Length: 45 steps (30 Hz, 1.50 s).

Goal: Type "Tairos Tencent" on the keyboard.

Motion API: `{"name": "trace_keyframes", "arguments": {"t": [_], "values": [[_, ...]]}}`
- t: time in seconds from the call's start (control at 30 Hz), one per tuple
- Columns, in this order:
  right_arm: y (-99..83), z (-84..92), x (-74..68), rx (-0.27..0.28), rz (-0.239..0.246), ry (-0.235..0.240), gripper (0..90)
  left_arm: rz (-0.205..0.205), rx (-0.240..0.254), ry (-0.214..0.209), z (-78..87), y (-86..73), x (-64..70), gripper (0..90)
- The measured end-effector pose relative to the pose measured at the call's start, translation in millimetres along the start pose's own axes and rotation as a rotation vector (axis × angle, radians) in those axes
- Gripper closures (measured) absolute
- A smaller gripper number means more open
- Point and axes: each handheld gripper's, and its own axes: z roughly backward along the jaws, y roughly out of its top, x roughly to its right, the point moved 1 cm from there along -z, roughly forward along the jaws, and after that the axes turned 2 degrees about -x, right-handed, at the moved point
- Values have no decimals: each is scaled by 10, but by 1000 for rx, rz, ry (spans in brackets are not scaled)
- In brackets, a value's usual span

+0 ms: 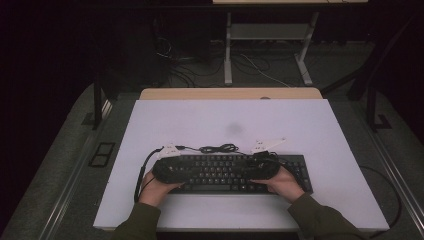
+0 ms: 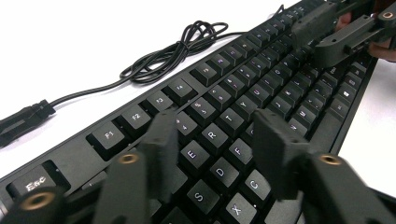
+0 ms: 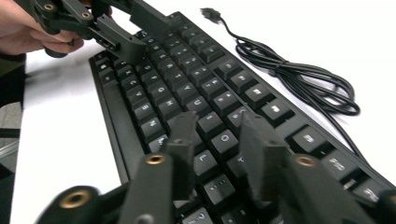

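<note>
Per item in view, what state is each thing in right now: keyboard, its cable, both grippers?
Keyboard: flat on the white table, keys up.
Keyboard cable: loosely coiled behind the keyboard, plug end lying free, not plugged in.
Left gripper: jaws apart above the left-hand keys, gripping nothing.
Right gripper: jaws apart above the right-hand keys, gripping nothing.

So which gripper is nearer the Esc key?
Left. The left gripper hangs over the E, R, D and F keys, a few keys from the Esc key at that end of the keyboard. The right gripper is over the O and L keys, farther along.
</note>
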Motion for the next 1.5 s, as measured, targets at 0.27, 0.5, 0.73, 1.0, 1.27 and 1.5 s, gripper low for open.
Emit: {"name": "trace_keyframes", "arguments": {"t": [0.27, 0.5, 0.73, 1.0, 1.27, 1.5], "values": [[47, -81, -49, -17, 10, 41, 878, -3, 19, 2, 19, -40, 39, 314], [80, -185, -117, -39, 33, 76, 893, -1, 15, 13, 37, -71, 66, 246], [97, -290, -189, -66, 57, 103, 893, 0, 11, 22, 61, -93, 78, 237], [117, -381, -255, -90, 77, 119, 893, 1, 14, 30, 88, -111, 85, 231], [124, -441, -284, -116, 81, 123, 893, 1, 16, 36, 108, -125, 83, 230], [119, -474, -305, -143, 86, 125, 894, -2, 15, 40, 109, -127, 82, 230]]}}
